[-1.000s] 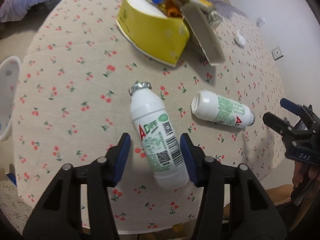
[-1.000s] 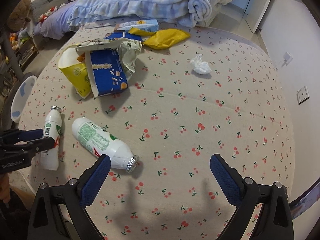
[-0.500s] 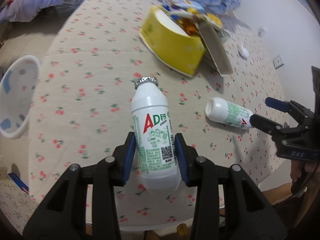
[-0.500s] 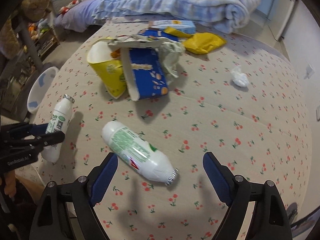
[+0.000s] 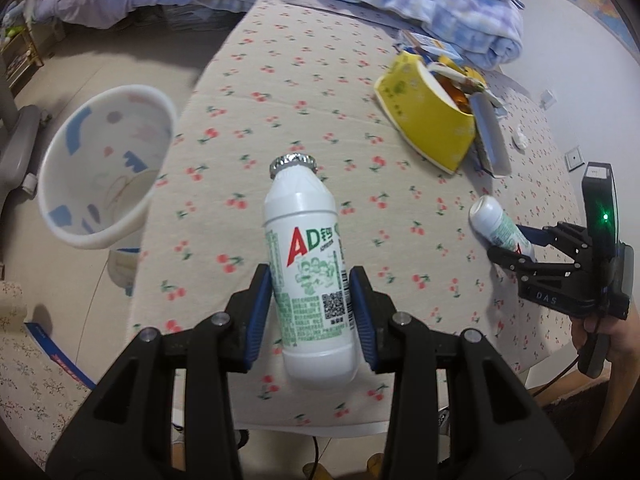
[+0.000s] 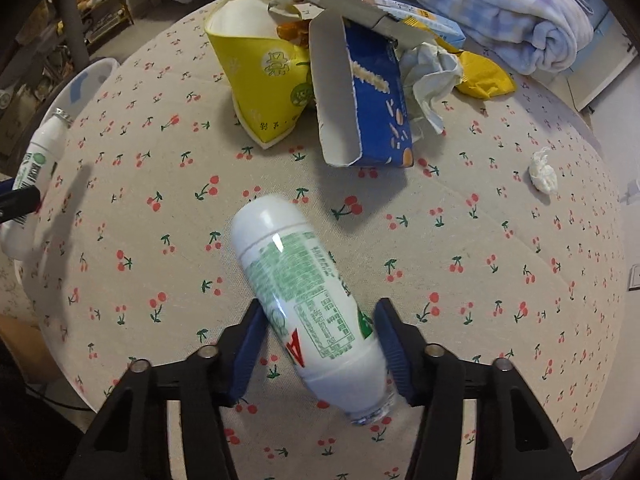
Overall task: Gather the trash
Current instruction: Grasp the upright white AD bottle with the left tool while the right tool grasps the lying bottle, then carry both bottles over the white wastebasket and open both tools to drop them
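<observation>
My left gripper (image 5: 311,312) is shut on a white AD milk bottle (image 5: 308,276) with a foil cap, held above the cherry-print table (image 5: 248,92). That bottle also shows at the left edge of the right wrist view (image 6: 36,164). My right gripper (image 6: 320,344) has its blue pads on both sides of a second white bottle (image 6: 300,292) that lies on the table; the grip looks closed on it. The right gripper (image 5: 516,248) and that bottle (image 5: 500,224) also show at the right of the left wrist view.
A white waste bin (image 5: 104,168) stands on the floor left of the table. A yellow paper carton (image 6: 264,68), a blue snack box (image 6: 368,92), crumpled paper (image 6: 432,72), a yellow wrapper (image 6: 484,76) and a tissue wad (image 6: 543,176) lie on the table. A folded blanket (image 6: 500,4) lies behind.
My left gripper closed on the first bottle, lifted it and swung left toward the bin. My right gripper moved in over the second bottle and its jaws narrowed around it.
</observation>
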Demonstrator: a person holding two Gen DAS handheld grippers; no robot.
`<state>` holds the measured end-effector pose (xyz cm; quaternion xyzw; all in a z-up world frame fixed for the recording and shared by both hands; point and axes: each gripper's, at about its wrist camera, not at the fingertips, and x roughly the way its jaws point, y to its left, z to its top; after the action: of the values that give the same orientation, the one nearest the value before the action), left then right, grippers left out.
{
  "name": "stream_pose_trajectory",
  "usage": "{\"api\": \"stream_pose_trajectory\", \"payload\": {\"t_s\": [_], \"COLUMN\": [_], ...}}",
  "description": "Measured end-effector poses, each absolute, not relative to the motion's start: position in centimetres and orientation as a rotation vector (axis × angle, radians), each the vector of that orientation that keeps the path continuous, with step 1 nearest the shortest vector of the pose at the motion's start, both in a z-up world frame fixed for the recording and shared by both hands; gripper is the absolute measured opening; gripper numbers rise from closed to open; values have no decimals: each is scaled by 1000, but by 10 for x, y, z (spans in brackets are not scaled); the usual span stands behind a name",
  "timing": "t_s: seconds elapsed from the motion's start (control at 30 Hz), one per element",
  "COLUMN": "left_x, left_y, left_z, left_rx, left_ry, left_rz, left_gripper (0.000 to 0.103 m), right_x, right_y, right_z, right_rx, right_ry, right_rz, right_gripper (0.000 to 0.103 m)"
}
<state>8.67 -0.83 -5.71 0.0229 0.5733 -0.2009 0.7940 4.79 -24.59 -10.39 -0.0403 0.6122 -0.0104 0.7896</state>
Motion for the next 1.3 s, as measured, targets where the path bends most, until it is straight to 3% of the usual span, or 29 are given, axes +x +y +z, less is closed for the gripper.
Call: {"api": "stream_pose_trajectory", "payload": {"t_s": [0.33,0.63,1.17,1.2,1.27,1.3], "left_x": [96,130,209,211,211,208], "left_y": [30,77,139,143,152,158], "left_z": [-36,-8,-60,-63,-66,-65], "left_rx": [22,38,-97,-92,-125,-148], "left_ry": [1177,1087,1158,1179,1213,1212], "left_rz": [-365,-271,-102,-58,-26,-9], "left_gripper": [41,41,42,44,64,81], "right_x": [60,85,167,176,188,197], "right_y": [-210,-169,-97,-90,-82,-76], "right_z": [-87,-63,-38,-39,-44,-48], "right_rx": [-4,45,157,177,208,230], "right_ry": [1277,1194,1148,1149,1154,1163], "right_rz": [44,95,236,249,264,270], "right_gripper": [39,39,39,39,39,39]}}
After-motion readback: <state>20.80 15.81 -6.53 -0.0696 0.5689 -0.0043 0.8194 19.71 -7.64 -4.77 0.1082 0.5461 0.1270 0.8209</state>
